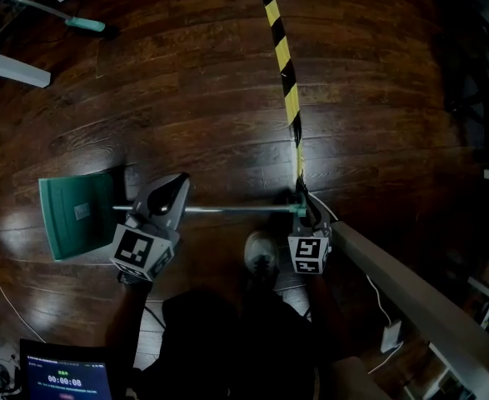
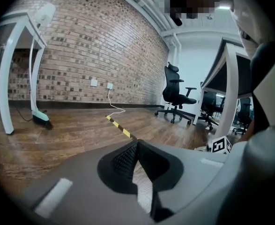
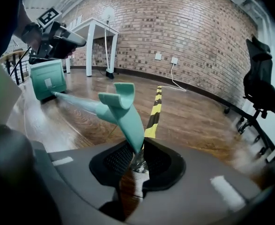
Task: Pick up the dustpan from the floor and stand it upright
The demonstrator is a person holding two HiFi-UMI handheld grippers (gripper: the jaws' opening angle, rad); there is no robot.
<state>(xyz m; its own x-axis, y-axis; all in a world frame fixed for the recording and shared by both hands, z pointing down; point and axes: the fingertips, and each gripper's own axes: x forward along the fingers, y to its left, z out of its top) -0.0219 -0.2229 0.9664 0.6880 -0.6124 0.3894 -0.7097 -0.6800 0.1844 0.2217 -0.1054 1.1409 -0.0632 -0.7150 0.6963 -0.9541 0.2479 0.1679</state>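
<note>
The green plastic long-handled dustpan (image 1: 77, 215) lies along the dark wooden floor (image 1: 194, 98), with its pan to the left. The right gripper (image 3: 137, 149) has its jaws clamped on the dustpan's teal handle end (image 3: 121, 107). The left gripper (image 2: 137, 142) has its jaws together, holding nothing.

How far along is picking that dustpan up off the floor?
Barely begun. The dustpan lies flat on the floor. The right claw pinches its teal handle tip; the left claw is shut and empty. Lifting and standing it upright remain.
</note>
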